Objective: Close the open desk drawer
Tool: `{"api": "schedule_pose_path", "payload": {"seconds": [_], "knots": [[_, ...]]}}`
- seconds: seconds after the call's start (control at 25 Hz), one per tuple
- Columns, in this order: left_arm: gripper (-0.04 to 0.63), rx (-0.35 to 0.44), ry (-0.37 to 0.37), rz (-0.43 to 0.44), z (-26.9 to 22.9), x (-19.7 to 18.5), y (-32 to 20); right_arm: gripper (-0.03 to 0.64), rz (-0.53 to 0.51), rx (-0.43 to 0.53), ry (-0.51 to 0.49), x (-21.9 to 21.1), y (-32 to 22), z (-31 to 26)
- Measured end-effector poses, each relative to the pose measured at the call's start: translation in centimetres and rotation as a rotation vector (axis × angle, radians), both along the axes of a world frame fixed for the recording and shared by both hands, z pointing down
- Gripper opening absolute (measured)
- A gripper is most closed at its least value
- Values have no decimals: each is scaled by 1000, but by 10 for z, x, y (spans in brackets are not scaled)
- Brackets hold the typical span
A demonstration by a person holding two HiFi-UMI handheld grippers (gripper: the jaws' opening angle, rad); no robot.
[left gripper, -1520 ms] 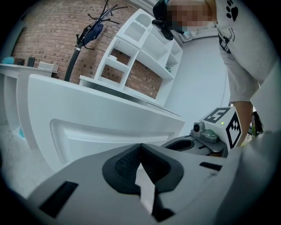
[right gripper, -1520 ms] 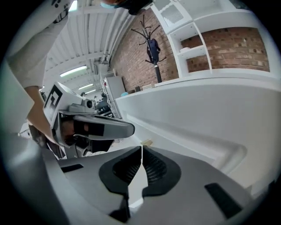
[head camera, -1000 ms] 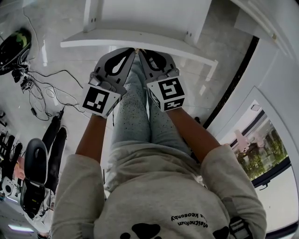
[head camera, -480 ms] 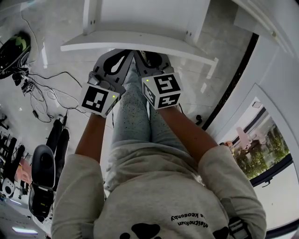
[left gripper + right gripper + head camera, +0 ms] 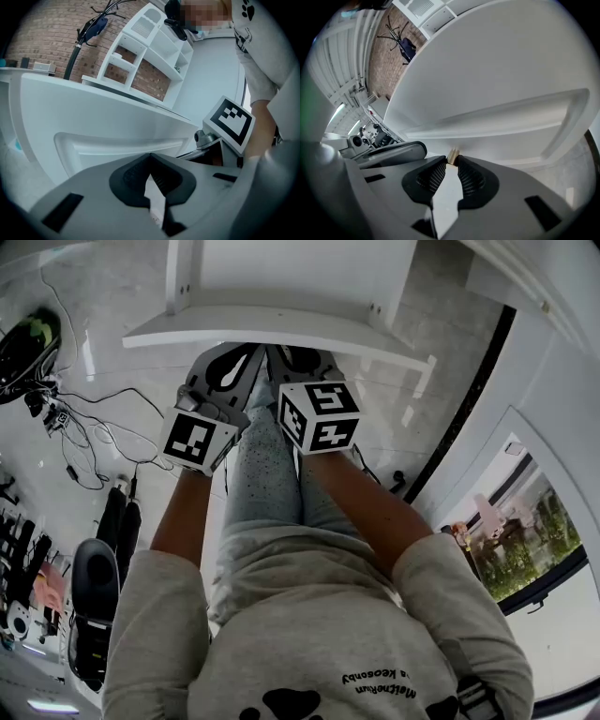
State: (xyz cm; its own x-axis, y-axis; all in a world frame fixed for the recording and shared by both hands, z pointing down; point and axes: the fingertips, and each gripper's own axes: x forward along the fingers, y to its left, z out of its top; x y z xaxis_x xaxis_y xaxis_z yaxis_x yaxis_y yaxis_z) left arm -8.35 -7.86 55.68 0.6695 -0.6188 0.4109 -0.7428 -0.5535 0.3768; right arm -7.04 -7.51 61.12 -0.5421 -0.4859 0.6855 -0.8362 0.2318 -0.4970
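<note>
Pushing the stiff drawer [image 5: 93, 122] by its flat front is looking easiest, with left gripper [image 5: 151, 157] and right gripper [image 5: 451, 161] jaws together.

Bright, even light, glare streaks on the glossy floor [image 5: 89, 352], fisheye-bent edges, dark vignetted corners.

Dead ahead of your left gripper [image 5: 150, 157], just past its jaw tips, stands the drawer front [image 5: 117, 136]; a shelf unit [image 5: 150, 47] rises above and behind that front; the marker cube [image 5: 232, 123] of your right gripper [image 5: 451, 160] sits just right of the left jaws; ahead of the right jaws the same drawer front spans across, close to the tips; your legs [image 5: 267, 474] lie beneath both grippers; cables [image 5: 94, 427] lie on the floor [image 5: 122, 296], well left of the left jaws.
</note>
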Motion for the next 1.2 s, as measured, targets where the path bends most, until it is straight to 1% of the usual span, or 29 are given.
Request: {"api": "schedule_pose_path", "payload": {"seconds": [0.4,0.48,0.64,0.88,1.08,1.2], "knots": [[18,29,-3,5,-9,2,-31,91,12,15,5,2,-37,-3],[18,30,-11,15,-8,1,-36,91,12,17,8,2,-42,-3],[18,41,3,-3,-11,2,-53,91,12,15,10,2,-51,-4],[18,50,-5,10,-16,6,-71,91,22,12,10,8,-66,-8],[18,48,-2,16,-17,4,-83,91,12,12,16,6,-74,-8],[18,26,-29,45,-12,3,-83,91,9,10,20,6,-78,-8]]}}
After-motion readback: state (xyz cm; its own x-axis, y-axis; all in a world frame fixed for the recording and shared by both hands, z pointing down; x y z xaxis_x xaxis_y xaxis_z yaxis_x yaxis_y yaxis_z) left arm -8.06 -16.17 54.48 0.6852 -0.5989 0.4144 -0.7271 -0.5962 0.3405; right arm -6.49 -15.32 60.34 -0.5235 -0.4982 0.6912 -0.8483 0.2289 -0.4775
